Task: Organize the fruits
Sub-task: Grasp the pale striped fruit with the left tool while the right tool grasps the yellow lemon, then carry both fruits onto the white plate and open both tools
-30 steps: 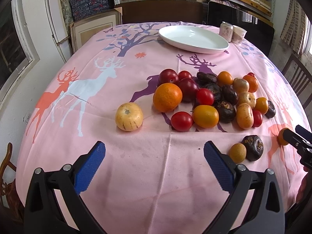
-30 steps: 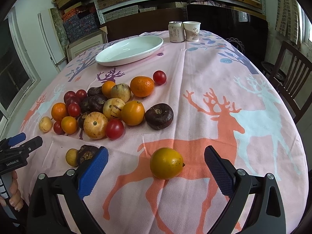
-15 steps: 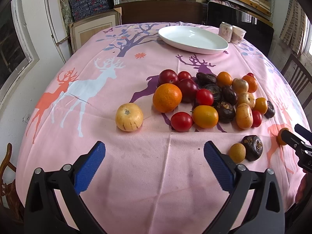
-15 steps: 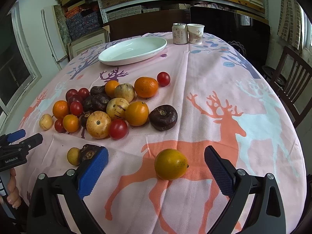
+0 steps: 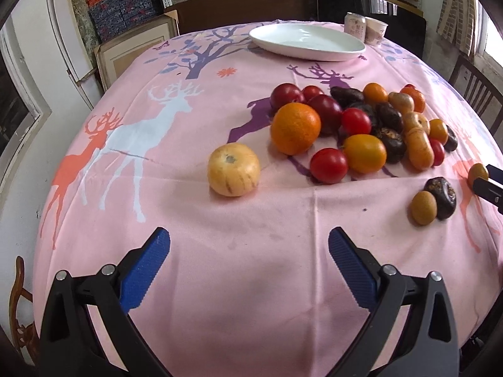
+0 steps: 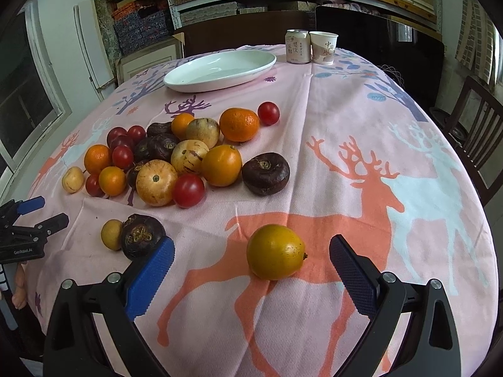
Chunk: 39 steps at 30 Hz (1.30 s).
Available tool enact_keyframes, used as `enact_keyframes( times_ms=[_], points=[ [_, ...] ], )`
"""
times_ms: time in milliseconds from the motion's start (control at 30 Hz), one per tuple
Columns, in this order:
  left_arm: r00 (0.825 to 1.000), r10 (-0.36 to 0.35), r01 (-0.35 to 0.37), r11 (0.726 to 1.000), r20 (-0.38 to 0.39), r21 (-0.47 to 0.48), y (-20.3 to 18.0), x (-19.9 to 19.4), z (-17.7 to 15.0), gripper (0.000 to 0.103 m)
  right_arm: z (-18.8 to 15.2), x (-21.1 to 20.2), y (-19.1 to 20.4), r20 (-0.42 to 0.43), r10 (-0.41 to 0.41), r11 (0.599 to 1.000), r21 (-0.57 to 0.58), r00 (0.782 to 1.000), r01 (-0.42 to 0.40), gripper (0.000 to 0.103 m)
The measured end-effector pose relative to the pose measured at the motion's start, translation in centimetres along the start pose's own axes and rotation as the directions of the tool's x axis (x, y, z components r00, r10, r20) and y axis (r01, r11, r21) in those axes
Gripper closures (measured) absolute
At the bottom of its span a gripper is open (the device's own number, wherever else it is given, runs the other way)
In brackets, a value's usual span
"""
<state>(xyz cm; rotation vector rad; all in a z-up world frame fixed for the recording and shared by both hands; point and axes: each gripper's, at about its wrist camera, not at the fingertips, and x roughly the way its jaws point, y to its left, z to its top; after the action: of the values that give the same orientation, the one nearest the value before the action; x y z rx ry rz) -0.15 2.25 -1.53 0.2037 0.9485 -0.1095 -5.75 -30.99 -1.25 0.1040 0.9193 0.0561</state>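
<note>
The right gripper hung with its jaws spread wide above a counter draped in a pink deer-print cloth, a yellow-orange fruit lying between its blue-padded fingers without touching either. To the left, a pile of mixed fruits sat beyond a dark fruit touching a small yellow one. A white oval plate, a can and a paper cup stood at the far edge. The left gripper showed at the frame's left.
</note>
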Motion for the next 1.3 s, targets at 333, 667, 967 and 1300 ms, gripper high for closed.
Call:
enact_keyframes(
  times_ms=[333,667,967,1300],
  points=[
    [0.998,-0.025,0.025,1.000,-0.056,0.011,1.7,3.9,3.9,0.032,0.9,0.3,-0.1,-0.023,0.037,0.997,-0.069,0.999,-0.038,0.004],
    [0.996,-0.083,0.083,0.997,-0.028,0.004,0.9,4.9,4.7,0.052,1.2,1.4,-1.9,-0.095,0.006,0.997,-0.081,0.995,-0.014,0.035],
    [0.996,-0.081,0.080,0.996,-0.024,-0.030,1.4,4.7,4.6,0.063,1.2,1.7,-0.8,-0.126,-0.020,0.994,-0.113,0.992,0.006,0.065],
    [0.992,-0.111,0.113,0.993,0.065,-0.025,2.2,0.9,5.9,0.063,3.9,-1.2,0.1,-0.029,0.051,0.989,-0.134,0.998,-0.055,0.065]
  ],
)
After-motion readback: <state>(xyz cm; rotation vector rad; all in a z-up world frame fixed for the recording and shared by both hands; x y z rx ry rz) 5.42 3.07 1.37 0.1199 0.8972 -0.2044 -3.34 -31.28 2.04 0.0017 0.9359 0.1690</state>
